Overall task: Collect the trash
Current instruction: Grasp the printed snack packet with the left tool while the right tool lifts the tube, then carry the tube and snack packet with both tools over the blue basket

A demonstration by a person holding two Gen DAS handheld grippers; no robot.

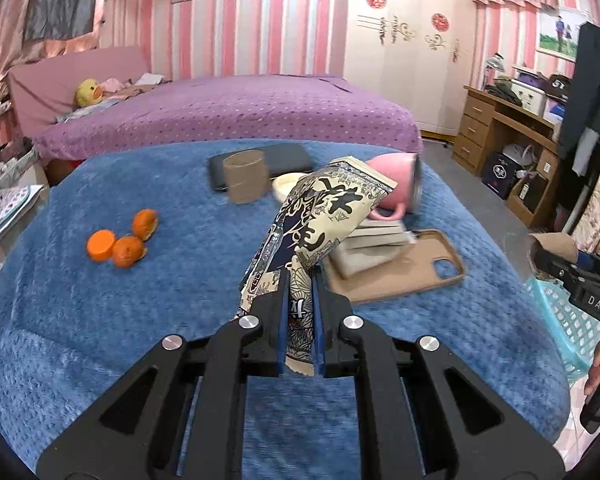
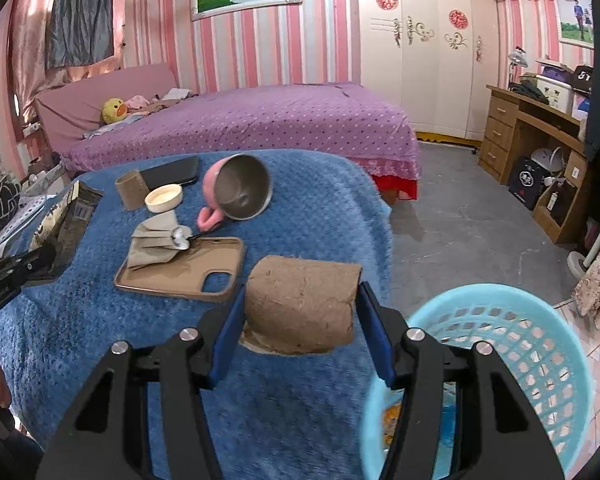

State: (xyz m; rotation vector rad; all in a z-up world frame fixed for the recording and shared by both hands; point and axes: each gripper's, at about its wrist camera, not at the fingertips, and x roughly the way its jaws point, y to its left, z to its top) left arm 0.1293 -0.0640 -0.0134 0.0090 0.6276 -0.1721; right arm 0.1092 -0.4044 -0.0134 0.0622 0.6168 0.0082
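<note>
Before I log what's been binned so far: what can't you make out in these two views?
- Basket contents, right wrist view: the right gripper, holding the cardboard tube, covers most of them.
- Wrapper print, left wrist view: blurred.
- Basket, left wrist view: cut off by the frame edge.

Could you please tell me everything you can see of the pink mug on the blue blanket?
The pink mug lies tipped on its side on the blue blanket, its mouth facing the right wrist camera. The outside and looped handle look matte pink; the inside looks like bare grey metal and seems empty. The handle rests on the blanket beside the phone case. A cream dish sits just left of it. Neither gripper touches it.
</note>
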